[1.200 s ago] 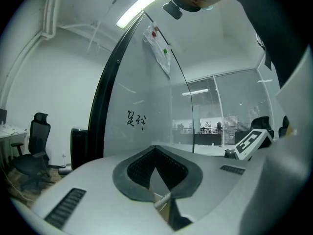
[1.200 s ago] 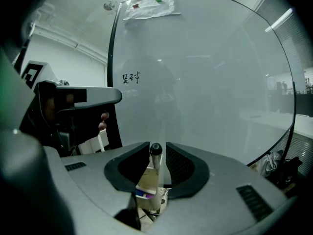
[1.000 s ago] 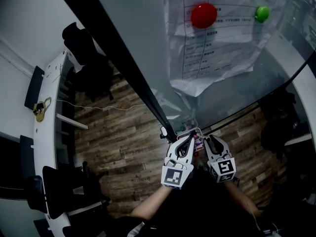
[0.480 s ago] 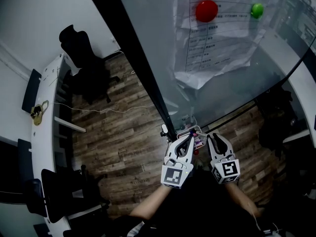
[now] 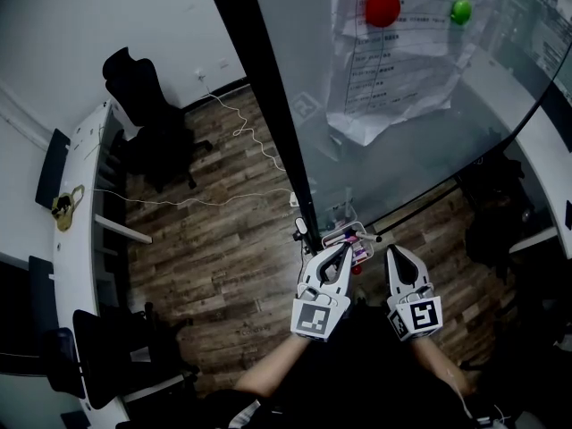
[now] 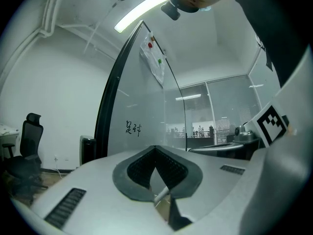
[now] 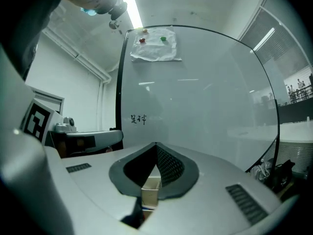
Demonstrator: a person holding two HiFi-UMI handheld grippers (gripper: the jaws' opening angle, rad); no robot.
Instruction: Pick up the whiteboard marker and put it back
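White left gripper [image 5: 344, 251], red magnet [image 5: 382, 8], green magnet [image 5: 460, 11].

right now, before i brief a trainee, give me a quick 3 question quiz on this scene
1. True or false: the paper on the board is pinned by a red magnet and a green magnet.
2. Of the left gripper and the right gripper, which is nearer the board's black frame? A) left B) right
3. Fill in: in each gripper's own view, the jaw tips are ___.

Key: 1 true; 2 A; 3 together
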